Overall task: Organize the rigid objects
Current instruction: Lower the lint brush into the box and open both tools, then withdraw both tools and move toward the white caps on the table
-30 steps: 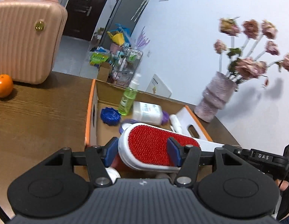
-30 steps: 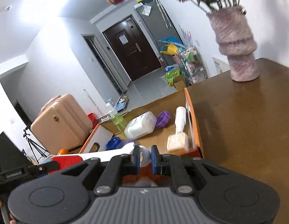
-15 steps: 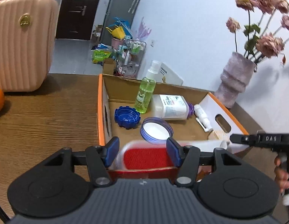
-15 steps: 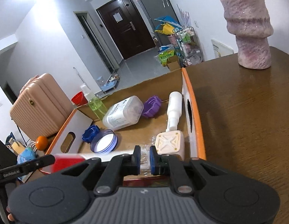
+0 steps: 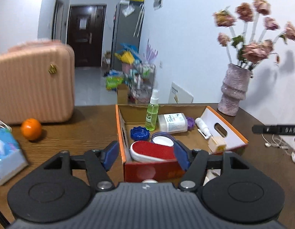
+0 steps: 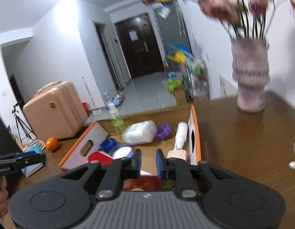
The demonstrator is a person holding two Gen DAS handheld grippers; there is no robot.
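A cardboard box with orange edges stands on the wooden table. The red and white lint brush lies inside it at the near end, also visible in the right wrist view. My left gripper is open and empty, its fingertips either side of the brush and above it. My right gripper is open and empty above the box's near end. The box also holds a green spray bottle, a white bottle, a blue cap, a round lid, a purple cap, a small white bottle and a beige cube.
A pink suitcase and an orange sit at the left. A blue tissue pack lies at the near left. A vase of flowers stands at the far right. White earphone cables lie on the table at right.
Both grippers held the lint brush and lowered it into the box. Both have opened and let it go, then pulled back. The brush now lies in the box.
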